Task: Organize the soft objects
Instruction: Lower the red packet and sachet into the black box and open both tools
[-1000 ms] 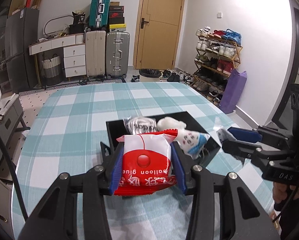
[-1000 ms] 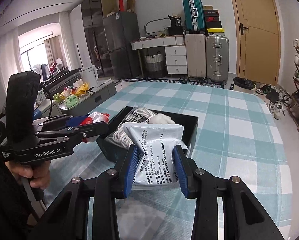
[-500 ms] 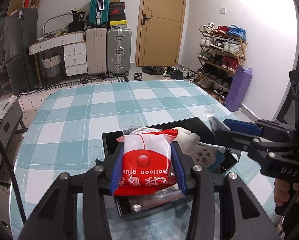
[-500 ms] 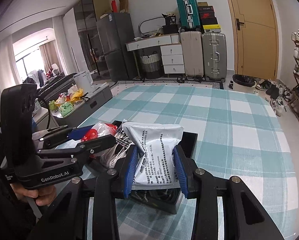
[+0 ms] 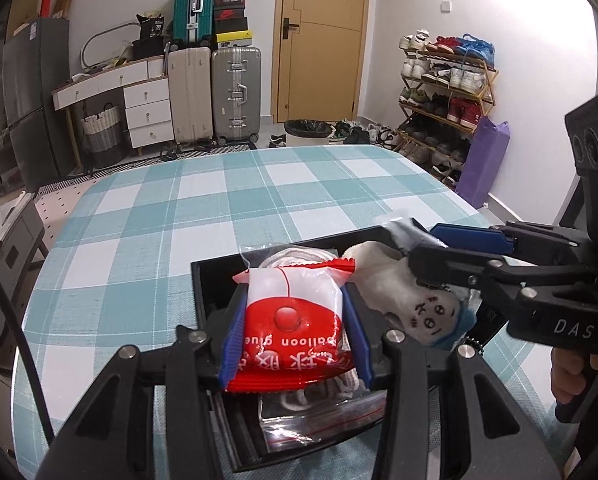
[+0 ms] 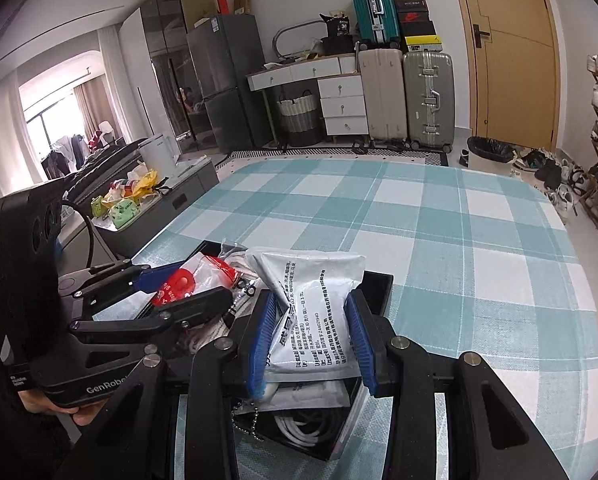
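A bench (image 5: pixel 259 200) draped in a teal-and-white checked cloth (image 6: pixel 439 220) fills the view ahead of me. Its only direct load is a shallow black tray (image 5: pixel 203 280), resting flat on the cloth at about 6 o'clock, close to my edge. From 9 through 12 to 3 o'clock the cloth runs on to the rounded far edge. The tray's corner (image 6: pixel 383 280) points toward 1 o'clock in my right wrist view.

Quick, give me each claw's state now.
Left claw: shut on the red packet.
Right claw: shut on the white packet.
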Demonstrator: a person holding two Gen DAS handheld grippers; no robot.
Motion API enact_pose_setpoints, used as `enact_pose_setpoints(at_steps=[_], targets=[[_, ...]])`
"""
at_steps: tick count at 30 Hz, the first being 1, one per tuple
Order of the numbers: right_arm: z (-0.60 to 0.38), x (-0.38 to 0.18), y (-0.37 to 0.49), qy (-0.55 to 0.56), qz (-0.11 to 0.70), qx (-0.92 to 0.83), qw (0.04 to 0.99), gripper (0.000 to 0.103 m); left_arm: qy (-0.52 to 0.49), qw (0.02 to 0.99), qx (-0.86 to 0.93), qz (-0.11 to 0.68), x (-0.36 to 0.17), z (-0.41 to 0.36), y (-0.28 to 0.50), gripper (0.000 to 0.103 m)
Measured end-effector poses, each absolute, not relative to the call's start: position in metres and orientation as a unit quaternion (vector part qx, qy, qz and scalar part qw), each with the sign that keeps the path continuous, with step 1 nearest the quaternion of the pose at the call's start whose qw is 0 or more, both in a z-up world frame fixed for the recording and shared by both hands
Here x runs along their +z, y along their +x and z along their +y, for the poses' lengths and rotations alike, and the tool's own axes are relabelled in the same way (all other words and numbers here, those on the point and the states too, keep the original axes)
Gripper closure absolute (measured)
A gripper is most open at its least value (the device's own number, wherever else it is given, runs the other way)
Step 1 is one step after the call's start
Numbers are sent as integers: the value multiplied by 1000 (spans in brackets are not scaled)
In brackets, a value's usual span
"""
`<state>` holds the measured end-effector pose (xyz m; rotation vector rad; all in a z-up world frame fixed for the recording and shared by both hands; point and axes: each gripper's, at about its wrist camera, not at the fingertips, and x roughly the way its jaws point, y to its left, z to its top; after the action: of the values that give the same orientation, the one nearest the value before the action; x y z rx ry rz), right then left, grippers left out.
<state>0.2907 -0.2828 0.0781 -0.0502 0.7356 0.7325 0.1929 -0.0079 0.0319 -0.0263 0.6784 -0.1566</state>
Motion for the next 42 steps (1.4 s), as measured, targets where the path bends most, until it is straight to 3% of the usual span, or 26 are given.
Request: enact_pose_setpoints(at_steps=[16, 19, 21, 28, 29, 42], targets=[[-270, 65, 299, 13, 368, 354, 860, 66, -16, 938, -83, 335, 28, -7, 196, 55], [-269, 70, 295, -15, 357, 351, 865, 53, -19, 937, -87, 338, 28, -6, 194, 46], [-273, 74, 292, -26, 348, 345, 871, 31, -23, 936, -96, 339, 29, -5, 193, 41], [-301, 87, 275, -39, 314, 341, 885, 4, -32, 941, -102, 320, 41, -4, 178, 2], [-305, 90, 272, -38, 308, 341, 888, 1, -34, 943, -98, 315, 44, -3, 175, 0], [-324, 95, 228, -33, 265, 344, 900, 1, -19, 963, -56, 265, 48, 5, 124, 0]])
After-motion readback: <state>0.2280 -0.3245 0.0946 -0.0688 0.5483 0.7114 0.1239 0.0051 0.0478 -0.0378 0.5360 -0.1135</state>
